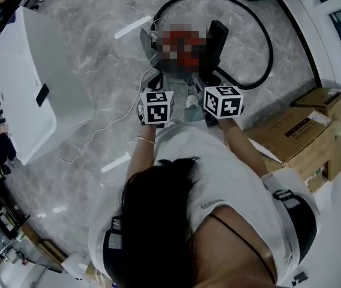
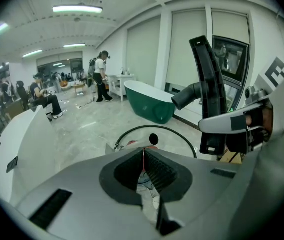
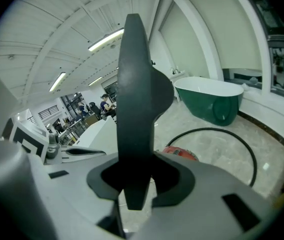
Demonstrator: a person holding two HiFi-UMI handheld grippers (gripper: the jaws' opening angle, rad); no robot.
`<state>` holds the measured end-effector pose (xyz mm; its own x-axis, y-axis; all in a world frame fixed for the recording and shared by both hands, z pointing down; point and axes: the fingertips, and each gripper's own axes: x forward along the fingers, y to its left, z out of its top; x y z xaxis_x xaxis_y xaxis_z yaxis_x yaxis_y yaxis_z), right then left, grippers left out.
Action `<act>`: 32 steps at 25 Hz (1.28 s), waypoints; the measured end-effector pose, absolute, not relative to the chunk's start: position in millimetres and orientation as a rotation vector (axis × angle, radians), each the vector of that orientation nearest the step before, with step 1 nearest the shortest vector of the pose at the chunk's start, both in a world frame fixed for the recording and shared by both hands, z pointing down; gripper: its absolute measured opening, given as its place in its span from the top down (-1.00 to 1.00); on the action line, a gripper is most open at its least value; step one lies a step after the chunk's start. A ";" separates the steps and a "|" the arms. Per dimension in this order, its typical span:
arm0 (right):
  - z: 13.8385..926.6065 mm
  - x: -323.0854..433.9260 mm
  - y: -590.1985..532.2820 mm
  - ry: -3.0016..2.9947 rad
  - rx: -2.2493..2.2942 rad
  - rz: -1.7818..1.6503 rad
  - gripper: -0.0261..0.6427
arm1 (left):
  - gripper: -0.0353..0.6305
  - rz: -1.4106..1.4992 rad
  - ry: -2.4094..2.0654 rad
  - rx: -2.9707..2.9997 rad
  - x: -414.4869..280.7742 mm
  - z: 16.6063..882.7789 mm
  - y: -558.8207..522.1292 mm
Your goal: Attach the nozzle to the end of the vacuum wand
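A: Clearance?

B: Hemmed on both sides. White tub (image 1: 32, 83) takes the left, boxes (image 1: 302, 131) sit near right, and a white ledge (image 1: 299, 26) runs along the far right edge. There's open floor (image 1: 98, 35) far left, between the white tub and the vacuum (image 3: 181, 153). The hose (image 1: 268, 47) loops round the vacuum's far and right sides. Green tub (image 2: 149, 101) stands farther off, beyond the hose.

A: Nozzle?

B: In the right gripper (image 3: 137, 179), jaws clamped on its lower part. The nozzle (image 3: 137, 99) stands about upright, with its long axis rising out of the jaws. Its lower end pokes past the pads toward the camera. In the head view it's raised over the vacuum's right side.

A: Wand?

B: The open end of the wand (image 2: 153, 139) shows just beyond the left gripper (image 2: 143, 156), with the mouth facing that gripper. The nozzle is right of it and higher. The two are apart, not joined.

A: Left jaws?

B: Pressed together. I can't make out anything between them.
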<state>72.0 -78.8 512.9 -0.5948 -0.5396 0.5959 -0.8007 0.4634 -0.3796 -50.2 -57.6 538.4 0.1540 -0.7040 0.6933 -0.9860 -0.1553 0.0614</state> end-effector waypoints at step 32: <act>535.0 84.5 -113.7 -2.290 1.004 0.951 0.56 | 0.42 0.784 -1.532 2.004 -56.8 567.4 -92.9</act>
<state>84.5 -113.7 535.0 -0.6264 -0.4480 0.6379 -0.7681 0.4943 -0.4071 -56.8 -92.9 567.4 0.2032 -0.6839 0.7007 -0.9684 -0.2459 0.0408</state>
